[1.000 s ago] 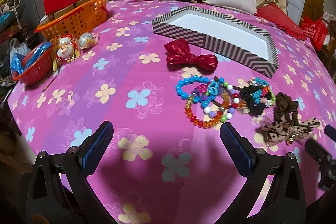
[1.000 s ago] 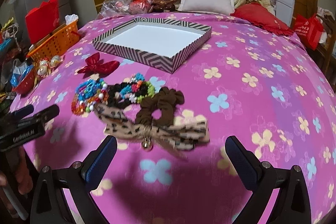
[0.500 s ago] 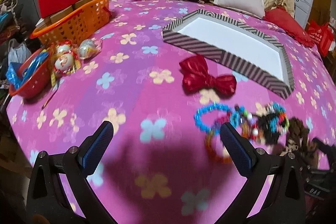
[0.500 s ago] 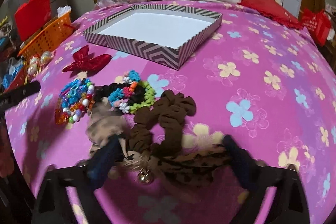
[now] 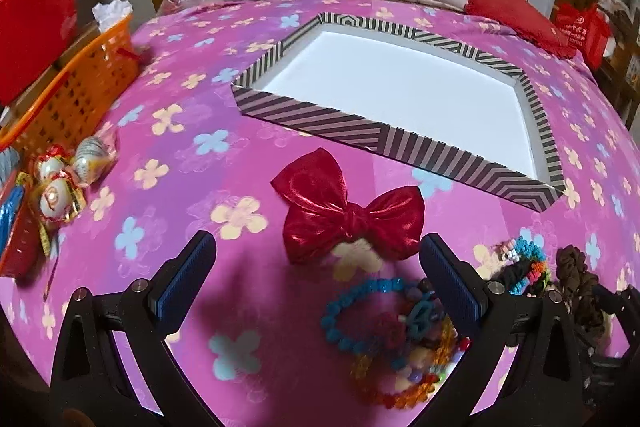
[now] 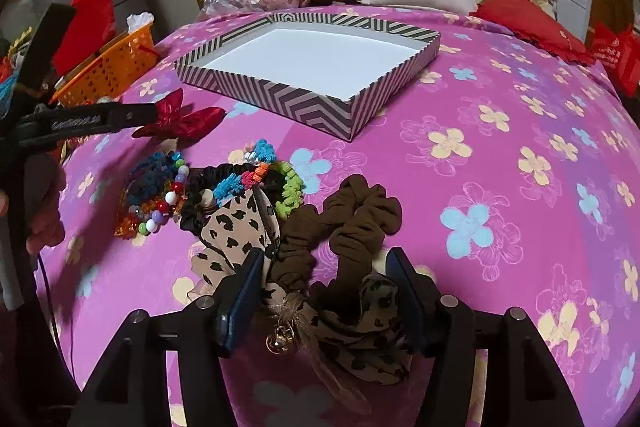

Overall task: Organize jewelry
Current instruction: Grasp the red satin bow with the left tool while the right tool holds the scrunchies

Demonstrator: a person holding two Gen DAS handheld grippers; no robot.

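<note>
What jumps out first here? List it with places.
The pink flowered bedspread fills both views, with an empty striped box near the middle. Before it lie a shiny red bow and a heap of beaded bracelets. Nearest, the right tongs have just been closing around a leopard-print bow, while the left tongs hover open.
</note>
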